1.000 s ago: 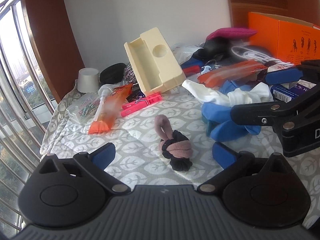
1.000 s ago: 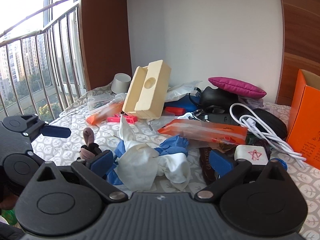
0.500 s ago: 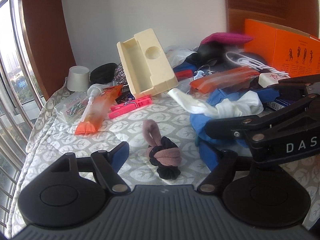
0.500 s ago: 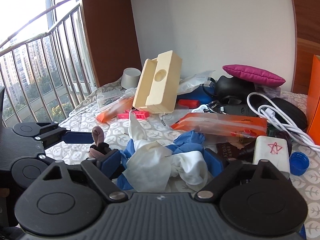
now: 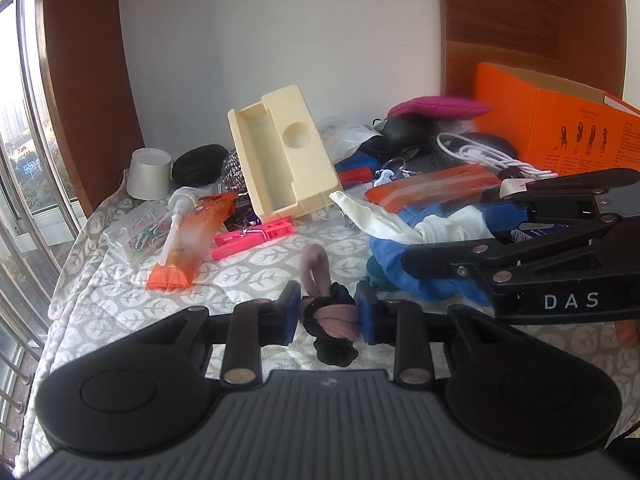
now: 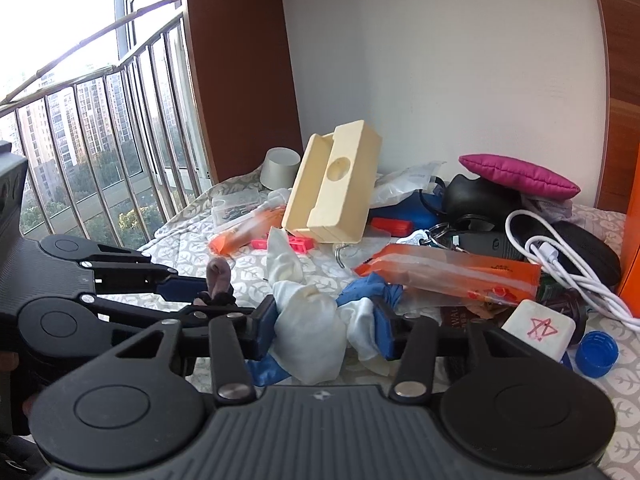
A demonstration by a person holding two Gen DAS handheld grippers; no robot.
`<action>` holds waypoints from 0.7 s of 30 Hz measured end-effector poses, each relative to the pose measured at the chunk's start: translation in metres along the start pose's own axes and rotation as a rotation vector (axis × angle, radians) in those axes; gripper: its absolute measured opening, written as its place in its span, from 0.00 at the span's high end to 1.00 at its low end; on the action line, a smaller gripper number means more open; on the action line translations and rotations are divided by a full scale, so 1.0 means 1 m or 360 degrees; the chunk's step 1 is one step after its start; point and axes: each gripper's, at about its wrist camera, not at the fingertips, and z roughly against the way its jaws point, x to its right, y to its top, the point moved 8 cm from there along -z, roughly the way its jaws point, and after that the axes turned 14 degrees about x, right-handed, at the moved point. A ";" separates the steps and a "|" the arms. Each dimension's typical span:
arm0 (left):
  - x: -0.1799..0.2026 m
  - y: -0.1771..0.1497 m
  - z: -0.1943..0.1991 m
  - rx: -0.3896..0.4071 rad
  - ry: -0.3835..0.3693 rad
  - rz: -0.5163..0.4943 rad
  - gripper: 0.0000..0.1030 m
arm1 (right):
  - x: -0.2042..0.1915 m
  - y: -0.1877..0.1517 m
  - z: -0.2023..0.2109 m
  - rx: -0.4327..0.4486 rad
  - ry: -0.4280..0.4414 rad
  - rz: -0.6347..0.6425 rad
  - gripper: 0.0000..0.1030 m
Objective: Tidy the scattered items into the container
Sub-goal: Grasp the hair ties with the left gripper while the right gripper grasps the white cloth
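Step in hand: both claws are taking hold of soft items on the leaf-patterned bed cover; the pick-up stage, nothing lifted yet.
Left claw: pressed together on the pink and black hair tie, blue pads against both sides of the knot; the tie's pink loop sticks up behind the pads, its black part hangs just below them and lies on the cover.
Right claw: its jaws are closing around the bundle of white and blue gloves; the pads touch and dent the bundle on both sides, so the grip looks made but perhaps not yet firm.
Relation of the two: the claws work side by side, close together; in the left view the right claw's black arms reach across just to the right of the hair tie.
Container: the orange box stands at the far right of the bed, open at the top, well apart from both claws; probably the goal of the task.
Other clutter: cream plastic holder tilted upright, orange pouch with pump, pink clip, white cable, blue bottle cap, all not yet tidied.
Next move calls for: lifting both items clear of the cover, carrying them right over the clutter, and releasing above the box opening.
Risk, as a judgement: the loose glove ends may drag neighbouring items along.
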 end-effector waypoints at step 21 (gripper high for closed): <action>-0.002 -0.018 0.002 -0.0112 -0.0016 -0.0057 0.70 | -0.003 -0.007 0.004 -0.0098 -0.0050 0.0029 0.26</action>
